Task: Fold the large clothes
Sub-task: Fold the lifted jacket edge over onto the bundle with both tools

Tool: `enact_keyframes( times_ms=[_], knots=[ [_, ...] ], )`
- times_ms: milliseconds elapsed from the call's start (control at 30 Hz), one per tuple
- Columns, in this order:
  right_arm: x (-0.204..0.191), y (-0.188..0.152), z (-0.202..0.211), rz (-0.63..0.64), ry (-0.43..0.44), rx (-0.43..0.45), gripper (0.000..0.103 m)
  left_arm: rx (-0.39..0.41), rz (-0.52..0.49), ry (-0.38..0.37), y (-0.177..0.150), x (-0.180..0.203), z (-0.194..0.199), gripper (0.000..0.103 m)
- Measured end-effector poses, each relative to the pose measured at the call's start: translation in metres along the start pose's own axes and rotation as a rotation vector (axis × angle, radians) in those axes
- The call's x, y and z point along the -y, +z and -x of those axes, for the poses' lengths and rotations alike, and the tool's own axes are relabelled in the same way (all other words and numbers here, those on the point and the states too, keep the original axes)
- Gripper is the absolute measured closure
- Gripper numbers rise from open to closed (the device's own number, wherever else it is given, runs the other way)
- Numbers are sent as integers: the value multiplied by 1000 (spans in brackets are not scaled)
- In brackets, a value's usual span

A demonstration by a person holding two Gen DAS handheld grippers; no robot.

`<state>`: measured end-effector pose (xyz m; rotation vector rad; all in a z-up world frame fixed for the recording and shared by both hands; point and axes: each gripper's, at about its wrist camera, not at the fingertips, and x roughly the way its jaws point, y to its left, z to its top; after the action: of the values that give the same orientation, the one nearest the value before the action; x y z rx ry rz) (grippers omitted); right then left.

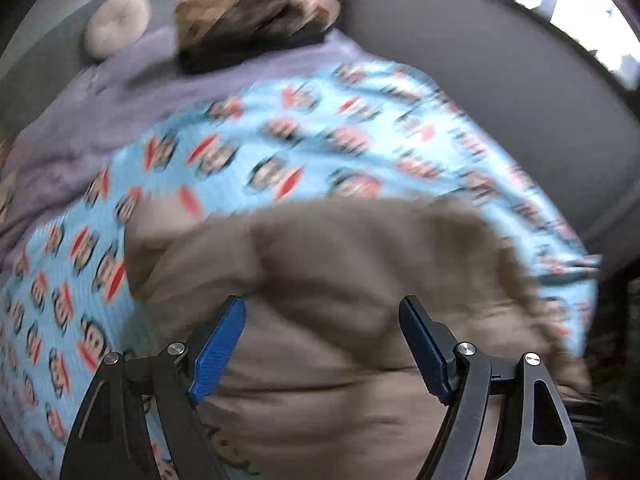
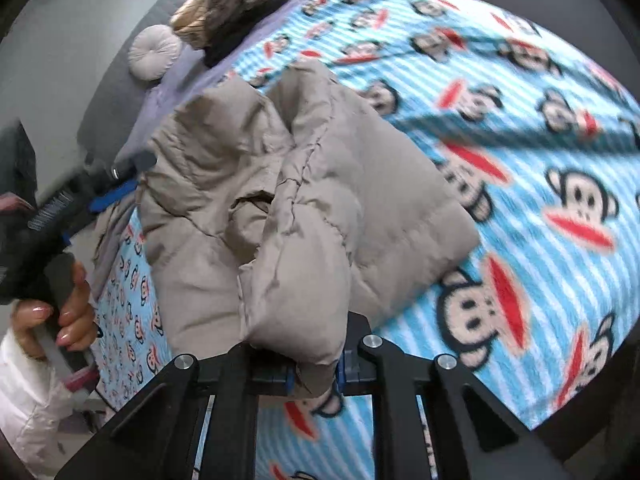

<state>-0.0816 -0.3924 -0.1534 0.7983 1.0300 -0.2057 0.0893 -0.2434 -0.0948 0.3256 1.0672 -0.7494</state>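
I can read no brand or writing anywhere; the only print I see is the cartoon monkey faces on the blue striped blanket [image 2: 520,128] covering the bed. My taupe puffer jacket [image 2: 280,184] lies bunched on that blanket, its long axis running from my right tool [image 2: 314,376] up and away toward the lilac sheet [image 1: 120,92] and the round cushion [image 2: 154,53] at the far end. My right tool has its blue pads clamped on a corner of the jacket at the near edge. My left tool [image 1: 322,344] stands wide apart over the jacket, with padded fabric showing between the pads [image 1: 218,346] but not pinched; that view is blurred. In the right view a hand [image 2: 60,312] grips the left tool's handle beside the jacket.
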Motion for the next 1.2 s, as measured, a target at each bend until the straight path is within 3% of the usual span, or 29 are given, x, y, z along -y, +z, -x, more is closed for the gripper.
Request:
enact_keyframes(
  times_ms=[100, 233, 500, 633, 800, 900, 1067, 1200],
  knots=[
    [10, -8, 1, -25, 2, -7, 88, 14, 17, 17, 1, 2, -21, 24],
    [26, -4, -7, -46, -19, -7, 88, 45, -22, 19, 20, 36, -51, 24],
    [81, 22, -30, -161, -19, -29, 84, -16, -22, 44, 40, 69, -101, 24],
    [93, 36, -15, -181, 5, -62, 81, -33, -18, 48, 38, 67, -106, 24],
    [87, 50, 37, -72, -109, 50, 80, -44, -21, 58, 38, 68, -108, 24],
    [69, 66, 53, 28, -60, 81, 80, -45, -22, 67, 37, 68, -107, 22],
    [32, 90, 16, 187, -3, -13, 80, -57, -24, 87, 37, 67, -107, 22],
    [26, 84, -30, 257, -80, -131, 80, -71, 2, 107, 38, 65, -95, 22]
  ],
)
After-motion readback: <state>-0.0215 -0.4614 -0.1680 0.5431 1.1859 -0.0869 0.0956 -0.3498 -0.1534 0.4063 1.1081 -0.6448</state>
